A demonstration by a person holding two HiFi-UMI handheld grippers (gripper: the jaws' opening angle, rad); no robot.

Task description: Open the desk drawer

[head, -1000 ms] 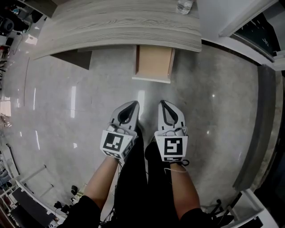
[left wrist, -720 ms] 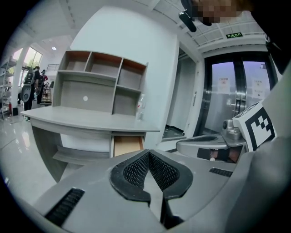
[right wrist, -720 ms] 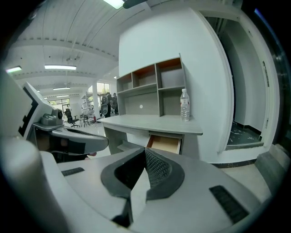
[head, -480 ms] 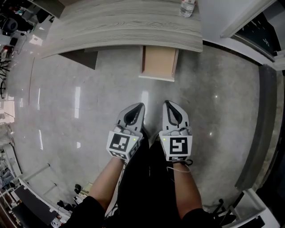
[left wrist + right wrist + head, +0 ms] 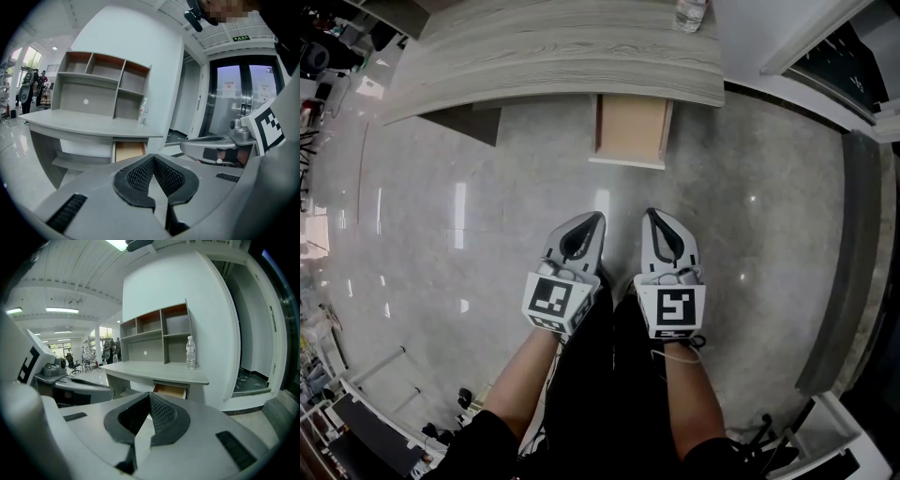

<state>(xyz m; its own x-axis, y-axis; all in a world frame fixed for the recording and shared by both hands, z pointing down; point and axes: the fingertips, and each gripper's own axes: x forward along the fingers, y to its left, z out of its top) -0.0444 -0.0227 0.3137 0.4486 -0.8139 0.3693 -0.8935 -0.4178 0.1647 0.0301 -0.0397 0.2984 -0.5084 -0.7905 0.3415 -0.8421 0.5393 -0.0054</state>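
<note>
Desk [image 5: 553, 56] at the far side of the floor, a water bottle [image 5: 689, 13] standing on its far right end. The drawer [image 5: 630, 129] hangs under the desk's right half. It juts out toward the person with its tan inside showing, so by the look of it the drawer is already pulled open.

Left gripper [image 5: 592, 223]: jaws together, nothing between the pads. Right gripper [image 5: 654, 221]: same, jaws together and empty. Both are held side by side close to the person's body, pointing toward the far side and a little downward, well apart from the desk.

Key relation: the drawer lies straight ahead on the far side, about in line with the gap between the two tools. Its long axis runs near to far, out from under the desktop. Its pale front panel lies left to right, facing the grippers. Neither hand is clearly nearer.

Left gripper view: drawer sits a little left of the closed tips. Right gripper view: a little right of the tips, below the bottle.

Judgement: any further pull needs a reach forward to the front panel, with the jaws parted first.
</note>
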